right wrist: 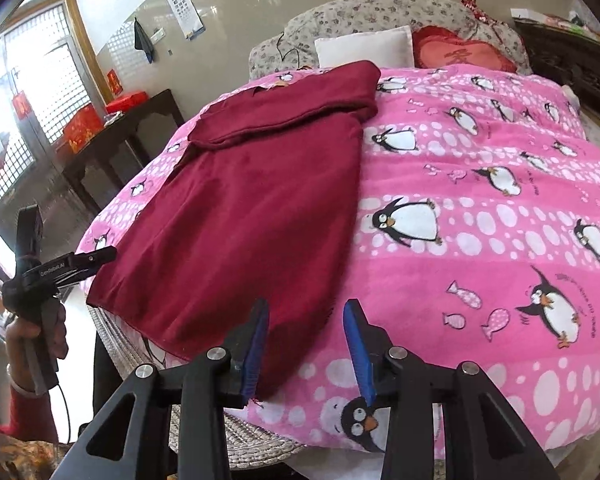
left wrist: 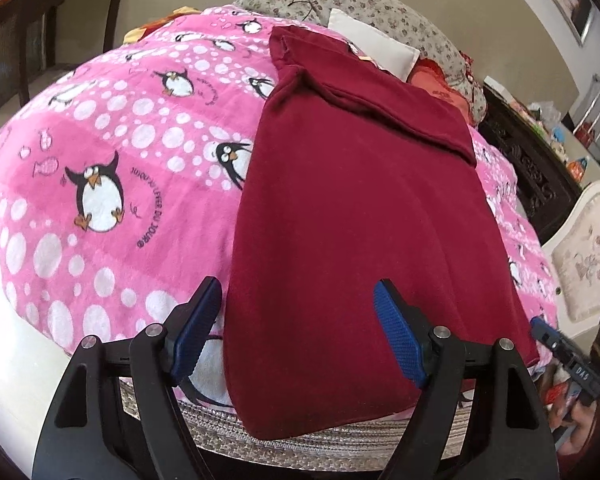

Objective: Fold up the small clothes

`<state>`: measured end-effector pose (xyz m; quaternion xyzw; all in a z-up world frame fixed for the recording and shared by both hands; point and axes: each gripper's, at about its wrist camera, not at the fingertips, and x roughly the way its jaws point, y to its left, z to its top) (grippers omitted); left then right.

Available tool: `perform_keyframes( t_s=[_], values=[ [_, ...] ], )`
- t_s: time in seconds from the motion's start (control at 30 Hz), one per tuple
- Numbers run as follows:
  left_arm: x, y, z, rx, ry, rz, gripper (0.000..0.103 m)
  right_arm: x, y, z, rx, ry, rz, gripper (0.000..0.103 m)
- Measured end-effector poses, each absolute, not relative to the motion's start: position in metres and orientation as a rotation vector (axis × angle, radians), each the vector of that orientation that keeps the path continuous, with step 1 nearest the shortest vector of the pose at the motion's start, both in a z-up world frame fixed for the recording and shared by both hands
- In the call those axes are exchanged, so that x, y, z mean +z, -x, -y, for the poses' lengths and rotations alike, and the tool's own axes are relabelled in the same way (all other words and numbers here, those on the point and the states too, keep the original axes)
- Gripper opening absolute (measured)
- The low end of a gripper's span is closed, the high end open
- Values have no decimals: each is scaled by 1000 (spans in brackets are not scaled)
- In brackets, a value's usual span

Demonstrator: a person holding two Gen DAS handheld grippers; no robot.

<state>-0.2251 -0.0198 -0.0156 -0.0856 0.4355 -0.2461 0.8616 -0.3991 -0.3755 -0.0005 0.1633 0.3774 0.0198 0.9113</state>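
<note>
The dark red garment [left wrist: 352, 216] [right wrist: 244, 216] lies flat on the pink penguin blanket [left wrist: 112, 152] [right wrist: 480, 208] that covers the bed. Its sleeves are folded in across the far part, forming a layered band there, so it reads as a long rectangle. The long axis runs from the near hem, at the foot edge of the bed, away toward the pillows at the head. The near hem hangs slightly over the blanket's edge, above a woven mat [left wrist: 300, 444] [right wrist: 120, 344] that shows beneath.

In the right wrist view a broad stretch of bare blanket lies to the garment's right; in the left wrist view another open stretch lies to its left. Beyond the far end sit a white pillow [left wrist: 376, 44] [right wrist: 364, 50] and a red heart cushion [right wrist: 464, 54] against a floral headboard [right wrist: 380, 12].

The left gripper [left wrist: 300, 332] is held low at the near hem, its blue-padded fingers [left wrist: 398, 332] spread wide, straddling the garment's near left corner without gripping it. The right gripper [right wrist: 306, 348] hovers at the near right corner, fingers [right wrist: 358, 348] apart, one over the cloth's edge and one over the blanket. A dark wooden side table [right wrist: 136, 120] stands to the bed's left.
</note>
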Motion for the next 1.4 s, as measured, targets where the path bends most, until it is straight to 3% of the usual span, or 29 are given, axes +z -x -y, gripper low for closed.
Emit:
perform_keyframes(
  t_s=[0.47,0.73,1.17,1.4],
  values=[
    [-25,230,19,-534,141,-940,79,-17,385,376,142,-383,-812,43],
    [-25,224,32,-559,89,-969,92,-29,370,391,296,-525,-796,44],
    [-25,216,56,-490,-10,-980,93,-28,361,395,448,-526,-818,44],
    [-24,220,58,-486,-29,-976,93,-25,356,371,505,-386,-826,42]
  ],
)
